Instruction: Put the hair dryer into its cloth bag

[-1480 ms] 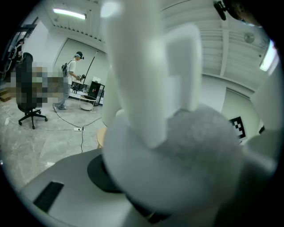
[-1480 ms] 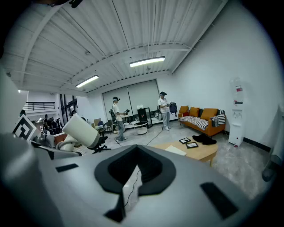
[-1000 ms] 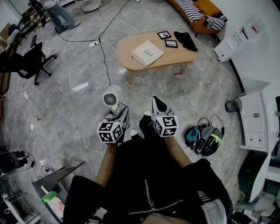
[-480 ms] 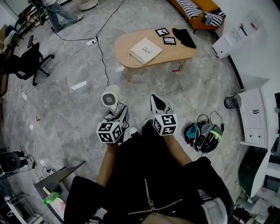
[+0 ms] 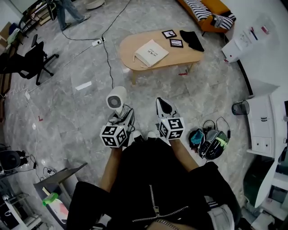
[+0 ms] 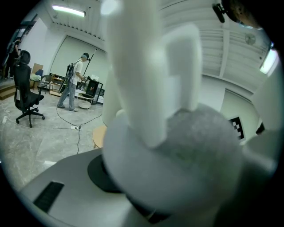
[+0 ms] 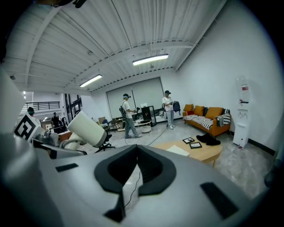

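Note:
A white hair dryer (image 5: 116, 100) sticks out in front of my left gripper (image 5: 122, 117), which is shut on its handle. In the left gripper view the hair dryer (image 6: 177, 133) fills the picture and hides the jaws. My right gripper (image 5: 163, 105) is beside it to the right, shut and empty; in its own view the right gripper (image 7: 136, 153) shows its pads together, with the hair dryer (image 7: 86, 129) off to the left. The white cloth bag (image 5: 152, 53) lies flat on the oval wooden table (image 5: 184, 56) ahead, some way beyond both grippers. The cloth bag (image 7: 177, 150) also shows on the table (image 7: 202, 155).
Two picture frames (image 5: 170, 35) and a black cloth (image 5: 191, 41) share the table. A cable (image 5: 107, 54) runs over the floor left of it. A black office chair (image 5: 27, 60) stands far left, bags (image 5: 211, 141) lie at my right, and an orange sofa (image 5: 207, 13) is behind.
The left gripper has shifted slightly with the hair dryer in it. Both grips look the same, and the right gripper has kept still.

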### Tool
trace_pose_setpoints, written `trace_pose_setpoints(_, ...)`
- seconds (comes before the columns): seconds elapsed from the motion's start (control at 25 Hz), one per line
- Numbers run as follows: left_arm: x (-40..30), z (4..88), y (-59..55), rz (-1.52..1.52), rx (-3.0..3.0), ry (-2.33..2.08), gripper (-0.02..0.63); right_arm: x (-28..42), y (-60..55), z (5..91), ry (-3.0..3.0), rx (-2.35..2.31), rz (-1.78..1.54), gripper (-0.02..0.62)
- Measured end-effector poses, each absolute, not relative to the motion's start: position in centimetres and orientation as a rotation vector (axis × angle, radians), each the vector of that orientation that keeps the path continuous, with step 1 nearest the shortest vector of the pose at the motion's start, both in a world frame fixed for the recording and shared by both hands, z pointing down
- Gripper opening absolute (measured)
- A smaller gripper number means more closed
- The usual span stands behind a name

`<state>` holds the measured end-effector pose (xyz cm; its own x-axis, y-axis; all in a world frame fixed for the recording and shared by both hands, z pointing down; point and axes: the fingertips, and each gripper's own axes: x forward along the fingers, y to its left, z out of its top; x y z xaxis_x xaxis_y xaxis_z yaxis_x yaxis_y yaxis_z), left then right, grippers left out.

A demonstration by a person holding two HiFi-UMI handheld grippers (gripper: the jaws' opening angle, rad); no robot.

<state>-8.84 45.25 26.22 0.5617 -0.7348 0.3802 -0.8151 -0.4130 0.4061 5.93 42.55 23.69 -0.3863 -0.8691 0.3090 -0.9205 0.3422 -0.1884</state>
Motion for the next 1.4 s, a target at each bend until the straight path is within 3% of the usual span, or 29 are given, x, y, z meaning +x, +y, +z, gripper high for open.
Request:
trace_pose_setpoints(0.8, -4.7, 26.3, 47.0, 0.211, 2.170, -1.330, 0.207, 9.2, 43.3, 24.5, -2.530, 1.488, 0.490, 0.010)
trace_pose_setpoints(1.4, -5.1, 27.0, 39.2, 0.214, 2.186, -1.277, 0.207, 7.8, 36.1, 24.8, -2.508, 1.494, 0.479, 0.011)
